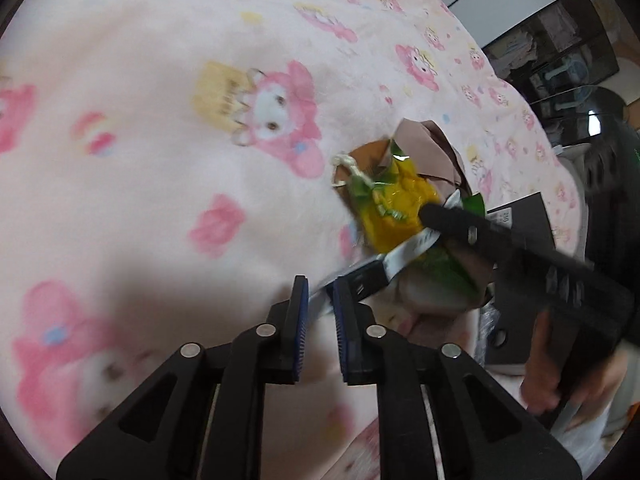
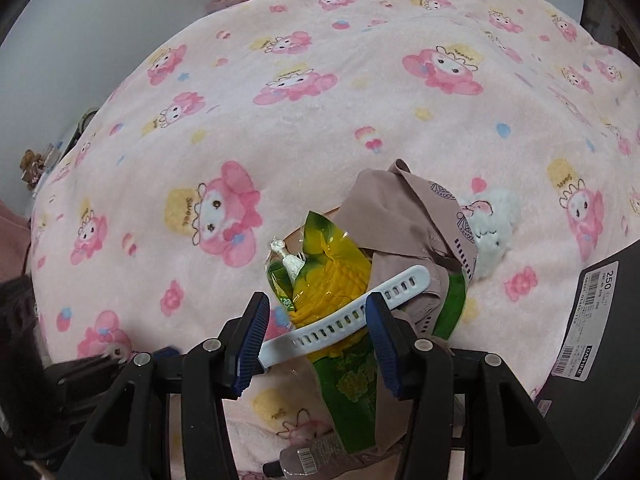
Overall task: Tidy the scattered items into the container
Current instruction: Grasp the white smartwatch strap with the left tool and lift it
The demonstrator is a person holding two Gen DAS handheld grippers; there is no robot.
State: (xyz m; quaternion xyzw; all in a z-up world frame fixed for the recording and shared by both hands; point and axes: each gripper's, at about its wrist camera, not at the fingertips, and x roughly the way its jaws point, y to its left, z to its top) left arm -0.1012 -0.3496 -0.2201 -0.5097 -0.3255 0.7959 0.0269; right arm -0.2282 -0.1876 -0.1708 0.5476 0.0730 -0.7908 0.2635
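Everything sits on a bed with a pink cartoon blanket (image 2: 320, 112). Lower middle of the right wrist view is the pile: a yellow and green corn packet (image 2: 332, 280), a white watch strap (image 2: 360, 312) lying across it, and a beige cloth (image 2: 404, 208) bunched just above and to the right. A fluffy white toy (image 2: 494, 224) is touching the cloth's right edge, and a small clear bottle (image 2: 304, 460) lies at the bottom edge. The right tongs (image 2: 316, 316) are spread about halfway, straddling the strap and packet — pads not pressing on either. The dark box (image 2: 600, 320) sits at the right edge of that frame, label showing. In the left wrist view the left tongs (image 1: 320, 292) stand at a narrow gap with nothing gripped — the strap's end is just past the tips.
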